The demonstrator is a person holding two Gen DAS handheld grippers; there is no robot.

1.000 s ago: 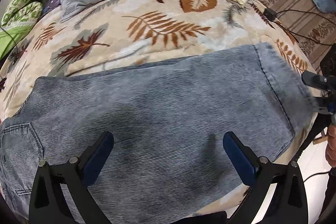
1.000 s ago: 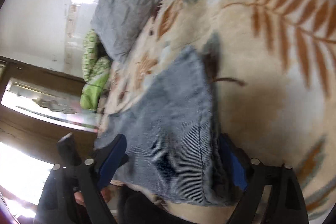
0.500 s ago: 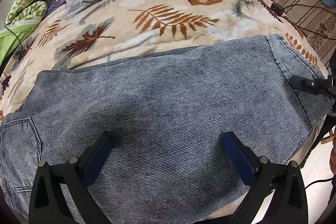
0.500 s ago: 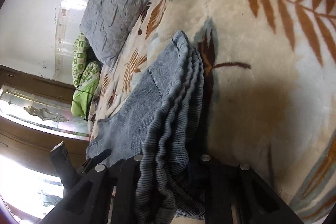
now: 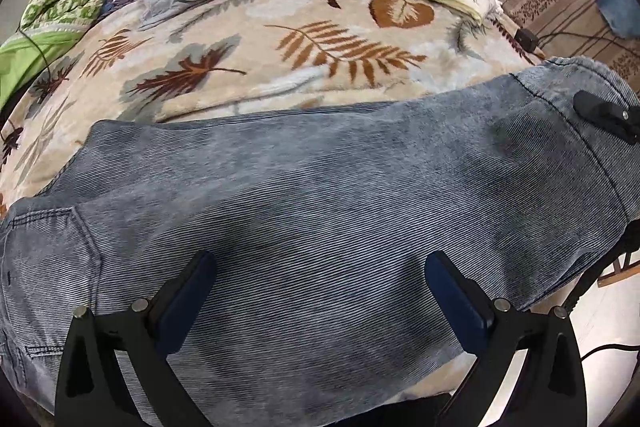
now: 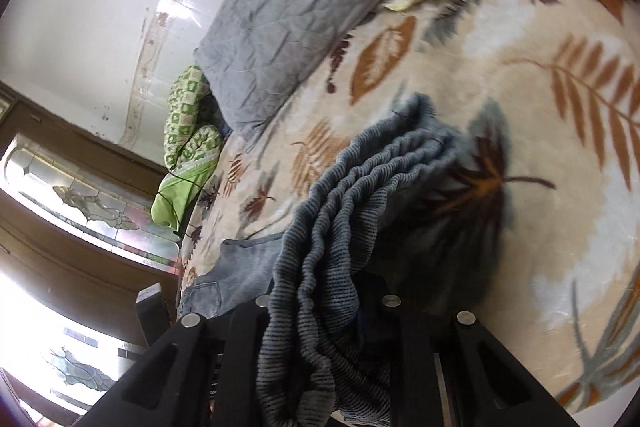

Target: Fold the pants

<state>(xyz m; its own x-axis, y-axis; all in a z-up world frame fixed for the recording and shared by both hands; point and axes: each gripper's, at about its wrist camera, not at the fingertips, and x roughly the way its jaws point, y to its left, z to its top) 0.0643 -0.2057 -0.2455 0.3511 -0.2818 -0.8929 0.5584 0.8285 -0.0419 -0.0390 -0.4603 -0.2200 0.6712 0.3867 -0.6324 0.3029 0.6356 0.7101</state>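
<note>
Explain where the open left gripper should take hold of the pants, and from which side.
Grip the waist end of the pants, by the pocket seam, coming down from above. The cloth lies flat on the blanket, and the right gripper already pinches the hem end.

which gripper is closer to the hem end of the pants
Right. The right gripper is shut on the bunched hem of the pants. The left gripper is open over the middle of the leg, apart from the hem.
</note>
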